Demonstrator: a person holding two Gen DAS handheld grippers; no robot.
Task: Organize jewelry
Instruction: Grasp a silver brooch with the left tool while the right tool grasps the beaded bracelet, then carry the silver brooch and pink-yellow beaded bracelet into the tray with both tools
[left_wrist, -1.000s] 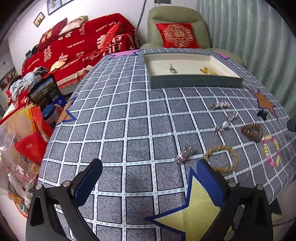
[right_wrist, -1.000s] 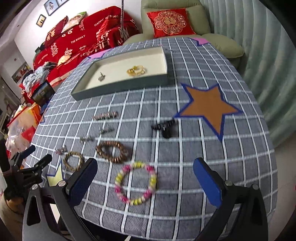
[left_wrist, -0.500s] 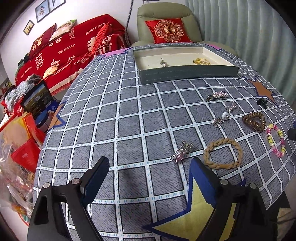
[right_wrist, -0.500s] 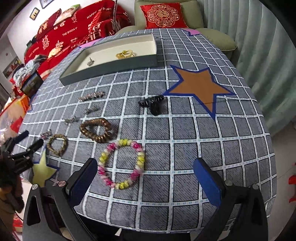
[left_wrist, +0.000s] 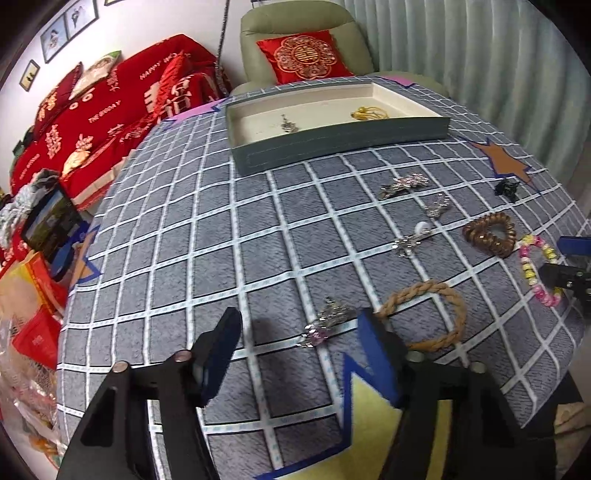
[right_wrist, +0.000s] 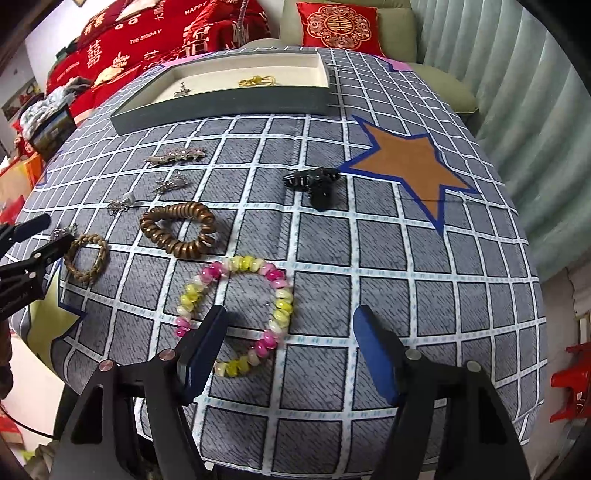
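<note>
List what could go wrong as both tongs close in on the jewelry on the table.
1. The right tongs have been closing around the beaded bracelet, but one finger already sits over its near edge, so they may pinch only a few beads and drag it.
2. The left tongs, also closing, sit by a small silver brooch next to the braided bracelet; the right finger could snag that bracelet.
3. The soft tablecloth may bunch under the fingers.

Both tongs (left_wrist: 299, 332) (right_wrist: 290, 332) apart, jaws just closing
</note>
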